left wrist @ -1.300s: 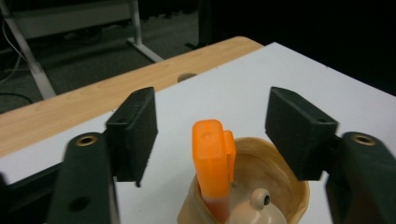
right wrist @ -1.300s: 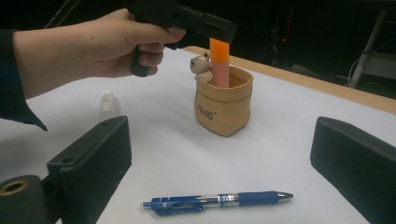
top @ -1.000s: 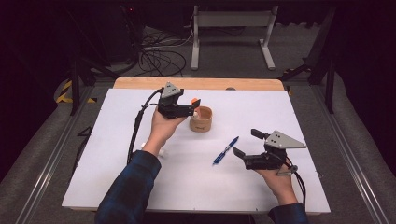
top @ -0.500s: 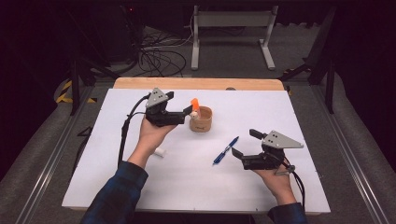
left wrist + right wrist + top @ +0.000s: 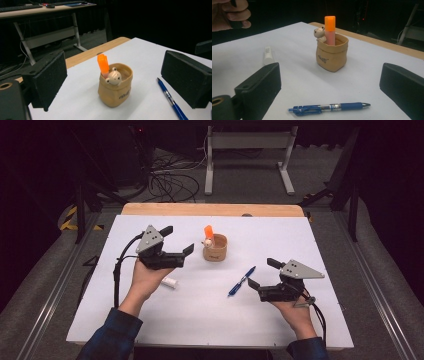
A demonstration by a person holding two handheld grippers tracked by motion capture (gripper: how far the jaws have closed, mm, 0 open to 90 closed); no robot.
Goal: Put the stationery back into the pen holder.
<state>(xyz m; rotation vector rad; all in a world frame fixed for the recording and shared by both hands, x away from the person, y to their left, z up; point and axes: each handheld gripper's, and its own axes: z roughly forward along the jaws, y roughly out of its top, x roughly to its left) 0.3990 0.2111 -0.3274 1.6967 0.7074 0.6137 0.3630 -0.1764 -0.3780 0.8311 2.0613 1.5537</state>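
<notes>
On the white tabletop (image 5: 320, 250) stuff's mostly sorted already imo. Biggest thing first: the little tan pouch-style pen holder (image 5: 215, 253) w/ a bear face on the rim sits upright near the middle, a bit toward the far edge. The orange highlighter (image 5: 208, 233) is standing in it, cap up, leaning by the bear, so that one's done as far as I can tell.

Left gripper (image 5: 188, 249) is just beside the holder on its left side, not touching it. Its jaws have just been opening and now stand wide, nothing between them; from the left gripper view the holder is framed in the gap but well clear of both pads. Looks like a let-go and a pull-away, tbh.

Right gripper (image 5: 261, 274) hangs low over the near right part of the tabletop, jaws wide too, empty, pointed at the blue pen (image 5: 242, 281). Pen lies flat between that gripper and the holder, near both, touching neither.

Smallest bit: a white capped stick, glue or marker, can't tell (image 5: 170, 282), lying flat by the left wrist.

So prob 1 of 3 in. Left to do, my guess: blue pen next, then the white stick.
</notes>
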